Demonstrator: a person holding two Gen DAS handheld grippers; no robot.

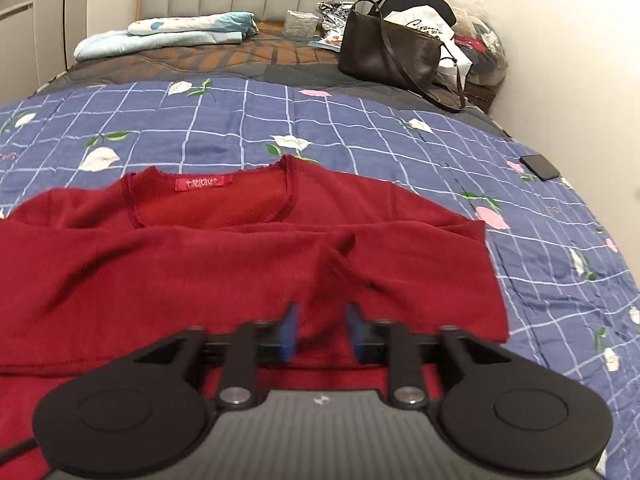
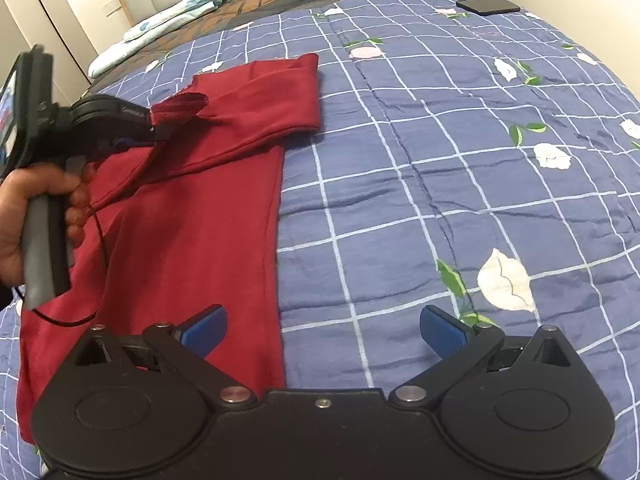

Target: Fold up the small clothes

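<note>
Left wrist view puts my left gripper (image 1: pixel 321 330) low over the red top (image 1: pixel 224 264), and I take that garment as my landmark. Its two blue pads (image 1: pixel 290 332) stand narrowly apart, with red cloth showing in the gap between them. From the right wrist view the same gripper (image 2: pixel 158 130) seems to pinch a raised flap of the top, pulled up off the rest, though the contact itself is partly hidden by the tool's body. The left hand (image 2: pixel 24 216) grips the grey handle beside the garment's left edge.

I see the red top lying spread on the blue checked quilt (image 1: pixel 400 152), its neckline and red label (image 1: pixel 204 181) on the far side from me, one sleeve folded across the body. Beyond the top, at the head of the bed, a folded light blue blanket (image 1: pixel 168 34) lies to the left and a dark brown handbag (image 1: pixel 390 54) to the right. A black phone (image 1: pixel 540 167) rests on the quilt well to the right of the top.

My right gripper (image 2: pixel 323 330) hangs with its pads (image 2: pixel 442 330) spread wide and nothing between them, straddling the top's straight right edge: one pad over red cloth, the other over bare quilt.
</note>
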